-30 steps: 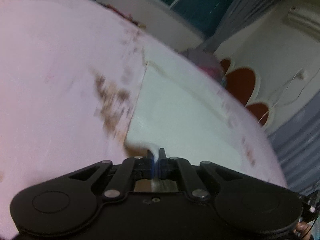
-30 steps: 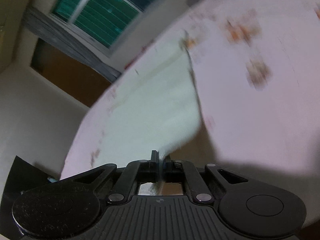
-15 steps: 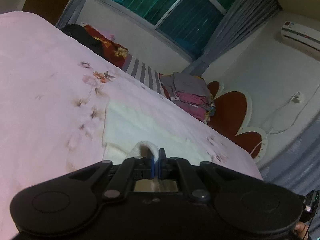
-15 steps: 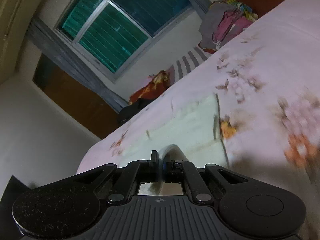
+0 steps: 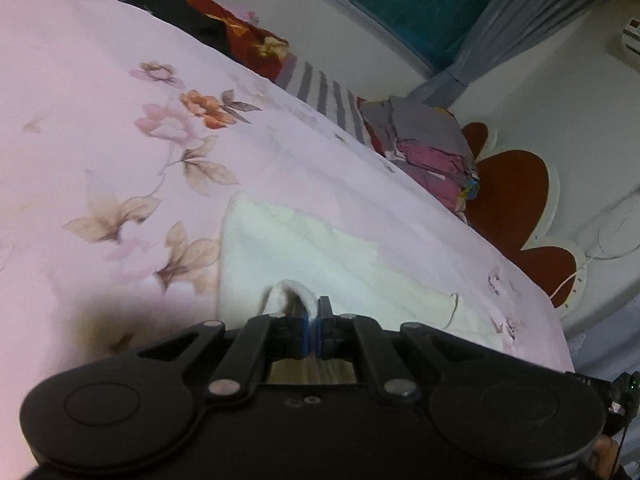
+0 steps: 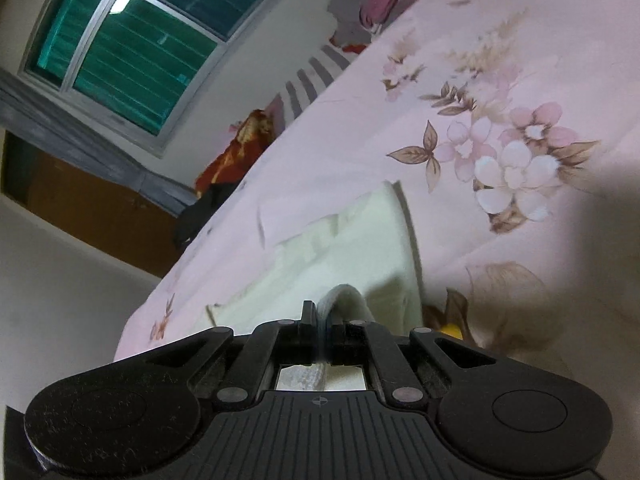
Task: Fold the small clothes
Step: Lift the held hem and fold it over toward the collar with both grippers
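Cream fleece garment (image 5: 320,248) lies on the pink floral bed (image 5: 100,100); left gripper (image 5: 314,312) and right gripper (image 6: 322,316) each pinch a near corner shut, apparently carrying that edge over for a fold.

No readable text, labels, brand names or numbers anywhere in either wrist view, honestly; nothing printed shows up sharply enough to make out at all.
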